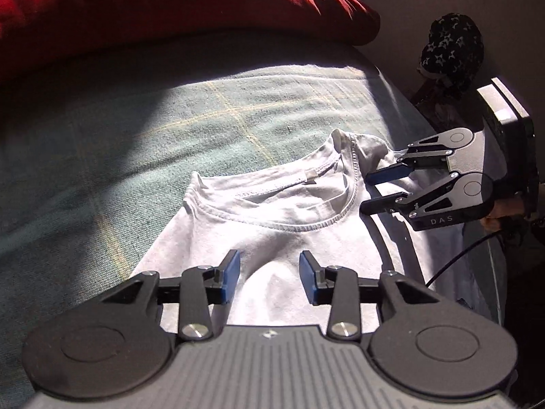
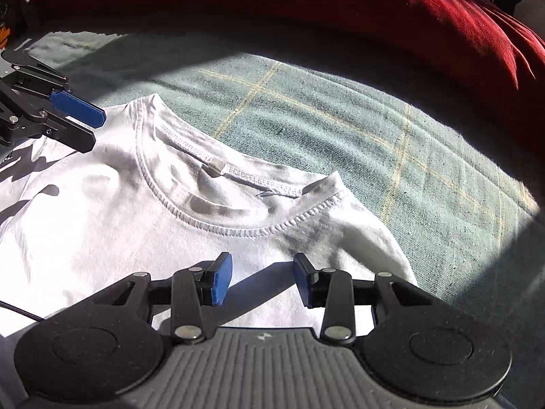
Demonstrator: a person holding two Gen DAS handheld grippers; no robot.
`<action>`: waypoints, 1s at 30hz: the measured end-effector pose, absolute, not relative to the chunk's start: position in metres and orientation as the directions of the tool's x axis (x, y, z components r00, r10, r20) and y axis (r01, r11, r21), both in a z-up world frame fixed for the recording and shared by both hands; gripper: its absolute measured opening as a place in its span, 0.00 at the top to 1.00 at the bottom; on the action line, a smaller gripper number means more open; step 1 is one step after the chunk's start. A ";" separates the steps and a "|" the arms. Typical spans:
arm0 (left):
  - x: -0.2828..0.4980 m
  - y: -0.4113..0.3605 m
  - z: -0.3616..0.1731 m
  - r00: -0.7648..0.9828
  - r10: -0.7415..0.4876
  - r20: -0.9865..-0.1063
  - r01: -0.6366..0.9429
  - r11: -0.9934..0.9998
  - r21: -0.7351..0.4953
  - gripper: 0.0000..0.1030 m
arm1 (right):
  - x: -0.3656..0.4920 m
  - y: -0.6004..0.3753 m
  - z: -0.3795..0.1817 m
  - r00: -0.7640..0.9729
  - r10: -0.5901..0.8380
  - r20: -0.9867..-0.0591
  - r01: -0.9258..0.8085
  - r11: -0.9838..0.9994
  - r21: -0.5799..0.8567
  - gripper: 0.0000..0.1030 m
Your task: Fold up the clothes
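The left gripper (image 1: 269, 281) hangs nearest the lens, its blue-padded jaws spread with nothing between them, above the chest of a white T-shirt (image 1: 282, 225) lying flat, collar up, on a pale green checked blanket (image 1: 102, 156) in hard sunlight. The shirt's stitched neckline (image 1: 306, 226) faces the camera, a small tag visible inside the back of the collar. At the shirt's right shoulder the right gripper (image 1: 369, 192) hovers over the sleeve, its jaws likewise parted and pinching no cloth; whether the lower finger touches the fabric cannot be told. The right wrist view shows the same shirt from the other shoulder, with the right gripper's jaws standing apart above the fabric near the short sleeve (image 2: 371, 248), and the left gripper coming in from the left edge over the opposite shoulder. A crumpled red blanket (image 1: 170, 10) is heaped along the far side of the bed. Beyond the bed's right edge sits a dark star-patterned cloth (image 1: 453, 47), well apart from the shirt.
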State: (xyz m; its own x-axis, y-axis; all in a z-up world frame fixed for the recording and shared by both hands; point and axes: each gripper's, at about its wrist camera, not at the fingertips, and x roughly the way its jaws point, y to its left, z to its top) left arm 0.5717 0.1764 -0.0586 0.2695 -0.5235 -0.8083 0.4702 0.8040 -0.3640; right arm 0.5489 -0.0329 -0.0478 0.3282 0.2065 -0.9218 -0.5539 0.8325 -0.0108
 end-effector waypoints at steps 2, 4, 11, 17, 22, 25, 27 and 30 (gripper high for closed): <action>0.578 0.179 -0.068 0.297 -0.496 -0.816 0.442 0.829 -0.343 0.68 | 0.555 -0.035 -0.051 0.370 0.215 -0.904 -0.515 0.857 -0.007 0.50; 0.585 0.186 -0.071 0.340 -0.494 -0.800 0.399 0.846 -0.353 0.68 | 0.565 -0.040 -0.050 0.409 0.214 -0.887 -0.462 0.887 0.001 0.45; 0.573 0.204 -0.045 0.390 -0.418 -0.820 0.331 0.895 -0.299 0.64 | 0.560 -0.058 -0.025 0.424 0.254 -0.869 -0.371 0.924 0.090 0.42; 0.499 0.218 -0.018 0.403 -0.333 -0.853 0.334 0.921 -0.202 0.56 | 0.499 -0.062 -0.002 0.398 0.288 -0.871 -0.361 0.922 0.140 0.32; 0.428 0.238 -0.005 0.385 -0.344 -0.856 0.212 0.936 -0.281 0.50 | 0.448 -0.053 0.009 0.368 0.336 -0.867 -0.328 0.920 0.217 0.27; 0.393 0.245 -0.005 0.365 -0.385 -0.848 0.131 0.923 -0.363 0.47 | 0.421 -0.042 0.010 0.347 0.362 -0.865 -0.304 0.916 0.261 0.24; 0.373 0.247 -0.013 0.342 -0.435 -0.833 0.091 0.898 -0.431 0.44 | 0.406 -0.034 0.011 0.333 0.377 -0.864 -0.289 0.913 0.287 0.24; 0.352 0.247 -0.031 0.315 -0.424 -0.849 0.046 0.900 -0.433 0.44 | 0.388 -0.022 0.012 0.319 0.394 -0.862 -0.267 0.910 0.317 0.24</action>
State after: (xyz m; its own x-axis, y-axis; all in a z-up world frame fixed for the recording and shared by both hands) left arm 0.3519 0.2466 -0.0314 0.3153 -0.4245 -0.8488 0.0455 0.9001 -0.4332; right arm 0.3879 -0.0221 0.0117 0.3192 0.3939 -0.8619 -0.2670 0.9100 0.3170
